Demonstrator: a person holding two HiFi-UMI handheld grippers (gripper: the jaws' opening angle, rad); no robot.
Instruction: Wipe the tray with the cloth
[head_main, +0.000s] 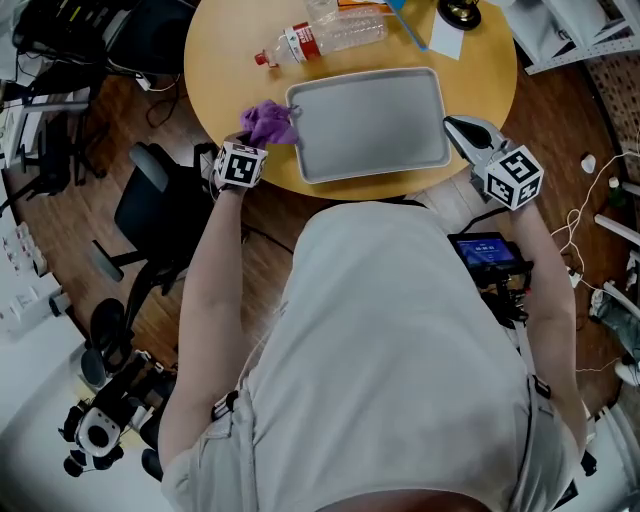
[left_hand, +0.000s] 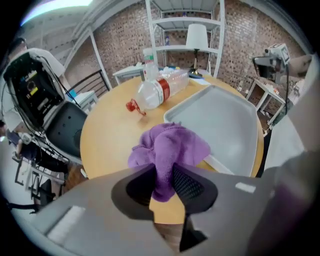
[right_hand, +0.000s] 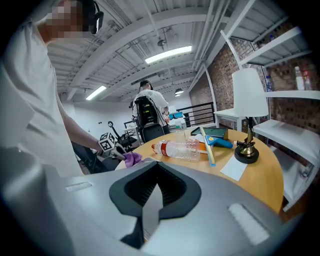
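Left tool (left_hand: 162, 176) clamps purple cloth (left_hand: 170, 147) at grey tray (left_hand: 227, 125) left edge, poised for wiping. Right tool (right_hand: 155, 192), jaws together and empty, hovers beside the right rim, likely to steady it.

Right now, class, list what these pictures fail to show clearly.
Bottle label print: too small to read in any view.
Lamp: cut off by the head view's top edge.
Tray surface: hidden behind the body of the right gripper in its own view.
Tray's corner nearest the cloth: covered by it in the left gripper view.
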